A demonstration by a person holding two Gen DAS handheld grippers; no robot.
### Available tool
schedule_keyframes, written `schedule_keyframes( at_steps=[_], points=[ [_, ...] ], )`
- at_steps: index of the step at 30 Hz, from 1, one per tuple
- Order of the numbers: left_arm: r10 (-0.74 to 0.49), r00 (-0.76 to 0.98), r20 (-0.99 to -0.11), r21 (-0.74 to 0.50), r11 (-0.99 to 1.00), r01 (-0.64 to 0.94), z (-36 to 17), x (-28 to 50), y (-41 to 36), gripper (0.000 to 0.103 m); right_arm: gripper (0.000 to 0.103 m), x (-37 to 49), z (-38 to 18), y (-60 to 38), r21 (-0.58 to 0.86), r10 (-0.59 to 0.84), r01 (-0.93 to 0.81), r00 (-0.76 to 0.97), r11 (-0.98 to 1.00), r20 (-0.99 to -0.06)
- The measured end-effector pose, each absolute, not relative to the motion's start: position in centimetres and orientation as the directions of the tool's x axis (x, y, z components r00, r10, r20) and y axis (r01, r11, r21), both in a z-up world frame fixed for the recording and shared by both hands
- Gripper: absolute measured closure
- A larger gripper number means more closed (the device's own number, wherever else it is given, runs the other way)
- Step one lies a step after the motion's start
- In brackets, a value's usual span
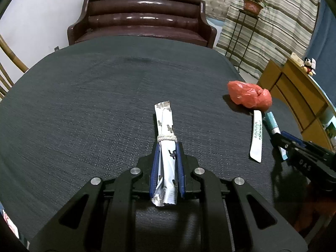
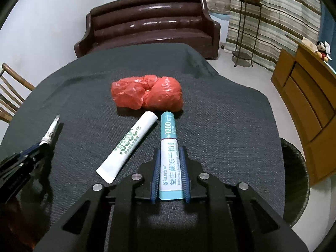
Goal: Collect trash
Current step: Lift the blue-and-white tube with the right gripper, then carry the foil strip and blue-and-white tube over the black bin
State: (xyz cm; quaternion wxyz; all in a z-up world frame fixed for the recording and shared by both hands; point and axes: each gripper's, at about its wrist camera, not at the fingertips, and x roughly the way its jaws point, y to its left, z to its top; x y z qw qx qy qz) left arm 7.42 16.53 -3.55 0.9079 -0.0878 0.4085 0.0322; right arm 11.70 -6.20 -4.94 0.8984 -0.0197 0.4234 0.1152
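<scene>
My left gripper (image 1: 167, 147) is shut on a silver-white wrapper bundle (image 1: 166, 130) tied with a white band; it juts forward over the dark table. My right gripper (image 2: 170, 150) is shut on a teal-and-white sachet (image 2: 169, 147) printed "1200". A white sachet with green print (image 2: 128, 145) lies loose on the cloth just left of it; it also shows in the left wrist view (image 1: 257, 136). A crumpled red plastic bag (image 2: 147, 93) lies just beyond both sachets, also seen in the left wrist view (image 1: 250, 93).
The table has a dark grey cloth (image 1: 84, 105). A dark wicker basket (image 2: 296, 180) stands below the table's right edge. A brown leather sofa (image 1: 142, 16) is behind, a wooden cabinet (image 2: 308, 105) to the right, a wooden chair (image 2: 10, 96) at the left.
</scene>
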Motion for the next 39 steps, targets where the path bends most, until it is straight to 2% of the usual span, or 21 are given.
schedule_keyframes(
  at_steps=[13,39],
  points=[
    [-0.048,0.695,-0.717,-0.133,0.989,-0.069,-2.3,6.1,12.4,0.087,0.083,9.6,-3.5,-9.3,0.060,0.185,-0.206,0.670,0.977,-0.719],
    [-0.187,0.710,-0.679,-0.074,0.979,0.187,-1.1,6.4,-4.6,0.087,0.084,6.2,-2.2,-22.6,0.083,0.089,-0.045,0.752,0.995,-0.653]
  ],
)
